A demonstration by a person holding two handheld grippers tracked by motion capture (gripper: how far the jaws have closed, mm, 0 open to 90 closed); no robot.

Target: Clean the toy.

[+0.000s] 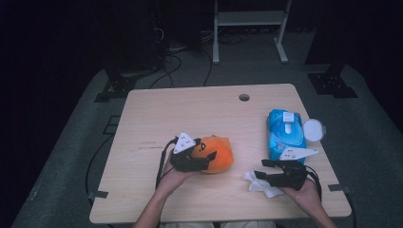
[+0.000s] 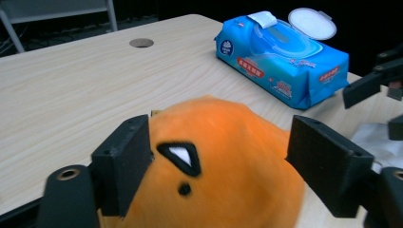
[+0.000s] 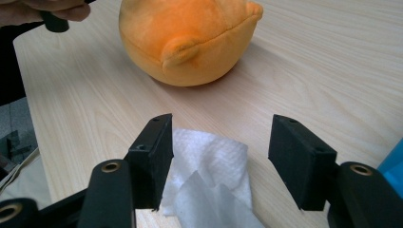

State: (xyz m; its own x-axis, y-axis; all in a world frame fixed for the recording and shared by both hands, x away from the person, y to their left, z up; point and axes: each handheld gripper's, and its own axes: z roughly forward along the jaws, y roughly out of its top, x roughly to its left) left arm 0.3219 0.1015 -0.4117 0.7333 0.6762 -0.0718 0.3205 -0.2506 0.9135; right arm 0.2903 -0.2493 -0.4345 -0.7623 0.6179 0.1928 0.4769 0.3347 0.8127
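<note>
The work in hand looks like cleaning the orange plush toy [image 1: 216, 154] with a wet wipe [image 1: 260, 184], and I judge it to be at an early-to-middle stage. The pack of wipes [image 1: 285, 134] already lies with its round lid [image 1: 314, 129] flipped open at the right side of the table [image 1: 157, 109], and 1 white wipe is out of it, lying crumpled on the wood near the front edge. The left gripper [image 1: 205, 153] straddles the toy near the table's middle; in the left gripper view its jaws stand wide, 1 on each side of the plush body and close against it, though whether they actually press it I cannot tell. The right gripper [image 1: 261, 171] sits over the wipe with its jaws spread well apart, the wipe lying between and under them, not yet pinched. What seems left: closing on the wipe, carrying it across to the toy, and rubbing the plush while the other gripper steadies it. By count there are 2 grippers, 1 toy, 1 pack of wipes with 1 lid, 1 loose wipe, and 1 round hole [image 1: 244, 97] in the tabletop near its far edge. The toy and the wipe lie near each other but apart.
</note>
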